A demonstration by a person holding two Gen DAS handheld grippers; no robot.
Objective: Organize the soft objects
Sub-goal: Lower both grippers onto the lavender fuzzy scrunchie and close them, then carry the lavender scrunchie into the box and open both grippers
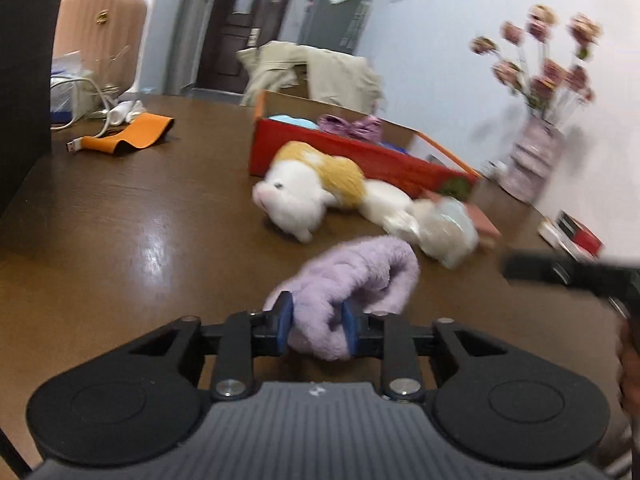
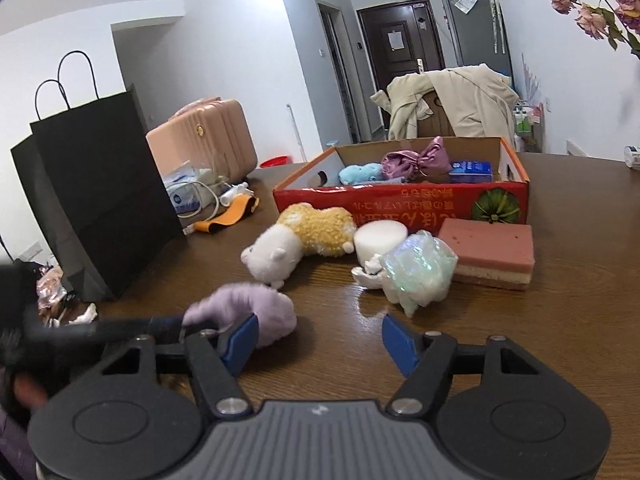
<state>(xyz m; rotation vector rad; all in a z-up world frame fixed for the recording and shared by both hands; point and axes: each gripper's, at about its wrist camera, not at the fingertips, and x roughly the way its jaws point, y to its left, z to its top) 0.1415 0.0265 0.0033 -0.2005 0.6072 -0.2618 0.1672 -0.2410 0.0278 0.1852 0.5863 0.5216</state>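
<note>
a lived-in home: front door [image 2: 402, 56], coat-draped chair [image 2: 452, 100], pink suitcase [image 2: 204, 136], wooden dining table [image 2: 560, 320].

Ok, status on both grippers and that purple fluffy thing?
Left gripper shut on purple plush. Right gripper open, empty. Hamster plush between it and red box.

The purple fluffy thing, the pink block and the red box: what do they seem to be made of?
Purple fluffy thing: plush fabric, by its long fuzzy pile. Pink block: probably sponge foam, matte and finely pitted, pink layer over paler layers. Red box: cardboard, printed red outside, plain brown inside its flaps.
</note>
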